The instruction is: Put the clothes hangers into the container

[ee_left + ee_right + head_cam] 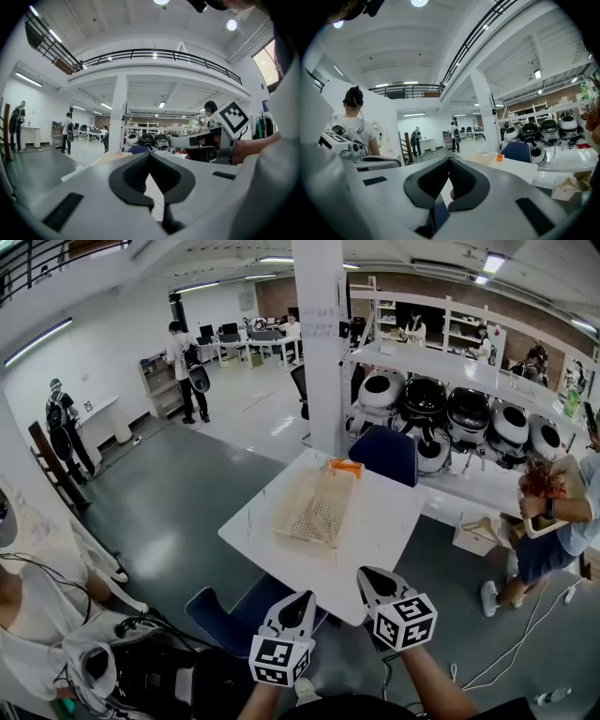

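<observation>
A beige open-weave container (314,507) lies on the white table (375,531), with a small orange thing (345,466) at its far end. A pale wooden hanger (479,526) rests on a cardboard box to the right of the table. My left gripper (302,600) and right gripper (371,576) hover side by side short of the table's near edge, both shut and empty. In the left gripper view the jaws (150,153) meet with nothing between them. The right gripper view shows its jaws (450,160) closed too, and beyond them the container (486,158) and the orange thing (500,158).
A blue chair (230,615) stands under the table's near edge and another (386,454) at its far side. A white pillar (319,343) rises behind the table. A person (562,521) at the right holds a brown bundle. Another person sits at my left.
</observation>
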